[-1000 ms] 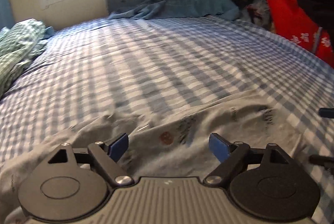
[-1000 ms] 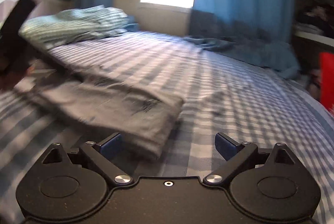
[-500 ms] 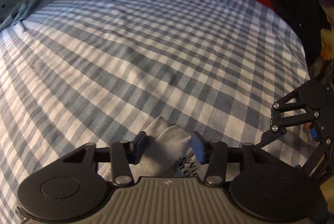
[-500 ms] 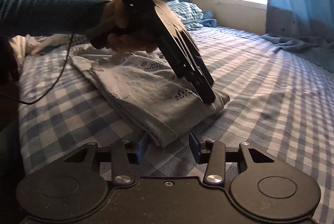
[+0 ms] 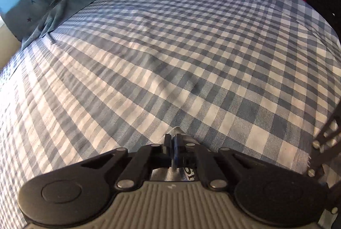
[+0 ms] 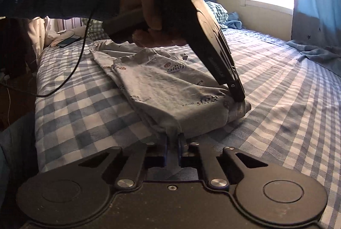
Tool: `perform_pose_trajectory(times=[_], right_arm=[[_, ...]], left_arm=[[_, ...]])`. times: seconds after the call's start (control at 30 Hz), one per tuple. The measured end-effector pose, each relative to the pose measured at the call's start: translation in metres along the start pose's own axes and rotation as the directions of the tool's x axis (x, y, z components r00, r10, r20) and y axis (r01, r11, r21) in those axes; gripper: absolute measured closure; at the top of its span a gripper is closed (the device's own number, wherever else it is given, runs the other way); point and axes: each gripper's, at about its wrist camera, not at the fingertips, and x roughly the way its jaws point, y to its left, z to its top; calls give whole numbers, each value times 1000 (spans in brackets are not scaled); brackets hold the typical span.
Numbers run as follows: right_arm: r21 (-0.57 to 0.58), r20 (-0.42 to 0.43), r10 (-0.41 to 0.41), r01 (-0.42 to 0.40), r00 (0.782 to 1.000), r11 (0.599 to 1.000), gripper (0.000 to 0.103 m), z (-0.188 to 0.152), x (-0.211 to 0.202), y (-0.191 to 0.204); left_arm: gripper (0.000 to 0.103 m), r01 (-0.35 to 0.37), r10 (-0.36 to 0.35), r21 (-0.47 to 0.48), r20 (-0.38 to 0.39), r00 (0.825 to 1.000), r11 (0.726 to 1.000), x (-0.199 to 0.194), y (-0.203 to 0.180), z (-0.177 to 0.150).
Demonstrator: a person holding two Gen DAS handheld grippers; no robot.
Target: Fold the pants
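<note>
I have the pants (image 6: 170, 88) lying folded lengthwise on the bed (image 6: 277, 84), a grey printed strip running from the waistband near the phone (image 6: 69, 41) down to the leg ends nearest my cameras.

Left hand-held gripper (image 5: 172, 151): jaws pressed together on one corner of the leg ends. In the right wrist view its tip bears down on the far corner of that end. Only a small tuft of cloth shows past the pads.

Right hand-held gripper (image 6: 173, 149): jaws closing on the near corner of the same end. A thin fold of grey cloth sits between the pads.

Hazards from this state, as I judge them:

1. Shallow bite. Both grips hold little cloth. If I lift fast, a corner can slip out and the end drops unevenly.
2. Partial layers. The end is several layers thick. If either grip holds only the upper layers, the lower ones stay on the bed and the fold opens.
3. Sheet pickup. The checked sheet (image 5: 170, 58) lies directly under both tips. I cannot tell whether the left pads have caught it. If so, the sheet rises with the pants and drags them askew.
4. Uneven travel. If one hand leads, the crease lands skewed against the waistband.
5. Cable (image 6: 70, 73). It hangs from the left hand (image 6: 149, 22) beside the pants and may sweep across them.
</note>
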Motion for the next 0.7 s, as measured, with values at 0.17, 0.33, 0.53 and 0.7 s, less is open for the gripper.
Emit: perform_pose_trajectory(times=[0.17,0.33,0.53,0.7], right_arm=[[-86,-27,1,-3,1000,996,103,-2,-2,24],[-55,23,-56,58,998,997,82,1,-10,8],[-143,-43,14,-20,999,990,82,15,11,-10],[-209,-111,8,-31,994,977,99,16,19,-2]], left_arm=[[102,-2,2,-15,12,1000,1000,-1,0,2],[102,1,-1,14,30,1000,1000,-5,-5,-4],[102,-6,6,13,39,999,1000,-10,-6,-4],[102,-32,31,10,66,997,999,-16,-7,-2]])
